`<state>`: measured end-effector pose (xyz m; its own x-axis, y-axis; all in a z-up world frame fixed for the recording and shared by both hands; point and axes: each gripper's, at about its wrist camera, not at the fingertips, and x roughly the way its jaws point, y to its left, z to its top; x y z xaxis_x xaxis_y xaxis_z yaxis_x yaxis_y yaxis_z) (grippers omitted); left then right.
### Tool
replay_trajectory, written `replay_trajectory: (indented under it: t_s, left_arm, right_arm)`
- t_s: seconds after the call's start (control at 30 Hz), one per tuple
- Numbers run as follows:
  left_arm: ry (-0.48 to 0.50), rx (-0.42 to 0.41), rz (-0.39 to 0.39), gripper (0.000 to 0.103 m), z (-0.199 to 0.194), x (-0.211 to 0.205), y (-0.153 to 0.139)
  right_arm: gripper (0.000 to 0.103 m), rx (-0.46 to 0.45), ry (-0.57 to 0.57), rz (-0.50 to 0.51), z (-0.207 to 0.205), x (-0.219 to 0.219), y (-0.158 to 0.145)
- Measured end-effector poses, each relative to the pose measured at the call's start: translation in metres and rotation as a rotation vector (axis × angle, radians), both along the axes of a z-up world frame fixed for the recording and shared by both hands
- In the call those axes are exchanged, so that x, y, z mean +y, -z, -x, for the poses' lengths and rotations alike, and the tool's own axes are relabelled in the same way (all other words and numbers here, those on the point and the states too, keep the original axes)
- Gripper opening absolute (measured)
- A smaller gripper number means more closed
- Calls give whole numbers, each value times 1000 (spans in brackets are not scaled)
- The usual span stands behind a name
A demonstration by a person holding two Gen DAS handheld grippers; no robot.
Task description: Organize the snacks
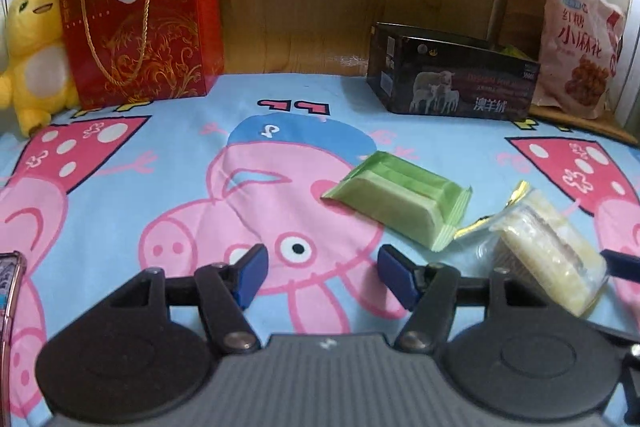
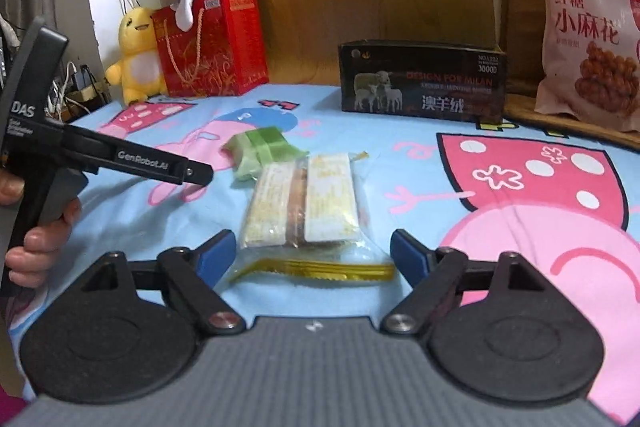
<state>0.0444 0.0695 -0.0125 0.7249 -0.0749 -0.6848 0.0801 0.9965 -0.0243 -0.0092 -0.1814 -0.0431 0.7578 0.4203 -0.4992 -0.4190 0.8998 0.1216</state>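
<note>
While both grippers gape: R gripper [image 2: 310, 255] astride clear crinkly cake pack [image 2: 303, 203] | L gripper [image 1: 322, 277] empty | green foil bar [image 1: 396, 201] flat.

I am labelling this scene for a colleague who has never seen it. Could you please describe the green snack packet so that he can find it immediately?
Start from the blue cartoon-pig bedsheet. In front of the black box with sheep lie two small snacks side by side. The green snack packet is the opaque plain pale-green one; its neighbour, the clear-wrapped wafer, is see-through with gold edges.

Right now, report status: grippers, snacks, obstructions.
Left gripper open, empty. Right gripper open, straddling the clear-wrapped cake, not gripping. Green packet loose on the sheet. Nothing blocking the black box.
</note>
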Motion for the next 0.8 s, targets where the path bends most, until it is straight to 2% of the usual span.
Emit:
replay_trajectory:
  t_s: [0.1, 0.17, 0.23, 0.3, 0.4, 0.67, 0.73, 0.8]
  left_arm:
    - [-1, -1, -4, 65, 1, -1, 1]
    - [0, -4, -6, 65, 2, -1, 1]
    - [3, -8, -11, 71, 1, -3, 3]
    - [-2, -12, -24, 78, 1, -6, 5]
    - [-6, -21, -37, 80, 2, -8, 6]
    - [-13, -22, -36, 85, 0, -7, 8]
    - [-14, -23, -35, 87, 0, -6, 8]
    - [-14, -25, -34, 88, -1, -5, 9]
  right_arm:
    - [85, -57, 114, 32, 2, -12, -4]
    - [85, -61, 154, -8, 2, -24, -6]
    - [86, -46, 167, -58, 2, -32, -7]
    - [86, -31, 147, -68, 1, -33, -6]
    - [87, -4, 94, -64, -3, -25, -3]
    - [93, -45, -24, 150, -23, 9, -2]
    - [93, -41, -41, 172, -31, 10, -1]
    - [92, -15, -65, 153, -38, 9, 0]
